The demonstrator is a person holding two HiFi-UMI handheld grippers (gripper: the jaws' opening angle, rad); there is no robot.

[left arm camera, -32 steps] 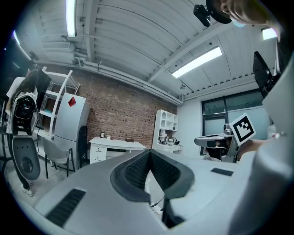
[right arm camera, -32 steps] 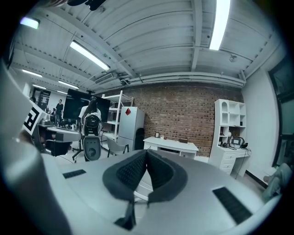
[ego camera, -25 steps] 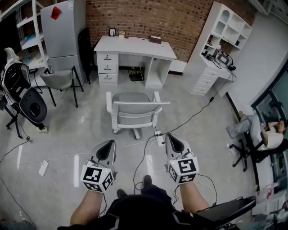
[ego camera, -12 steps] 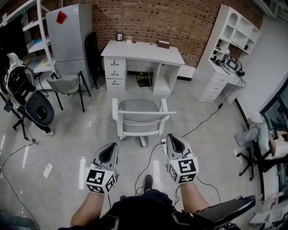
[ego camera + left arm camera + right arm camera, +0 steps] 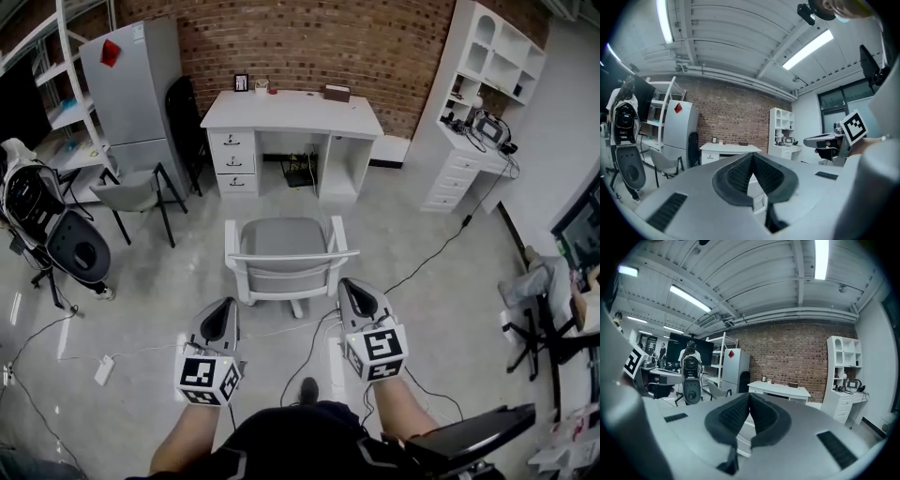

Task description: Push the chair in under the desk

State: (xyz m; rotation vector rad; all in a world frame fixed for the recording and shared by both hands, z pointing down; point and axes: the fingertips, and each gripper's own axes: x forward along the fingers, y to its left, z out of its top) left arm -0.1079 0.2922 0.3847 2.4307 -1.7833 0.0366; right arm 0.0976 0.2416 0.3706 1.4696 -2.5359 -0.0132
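Chair (image 5: 286, 246) is sitting straight ahead of both sets of fingers, its back rail facing them & running crosswise L-to-R, w/ the desk (image 5: 291, 105) standing well beyond it. Right gripper (image 5: 352, 284) is hovering nearer, just short of the rail's right end, left gripper (image 5: 225, 303) further back; both are staying clear of it, fingers clenched on nothing. Chair's showing a white frame w/ armrests, grey seat & back pad, so prob. needing a level push.
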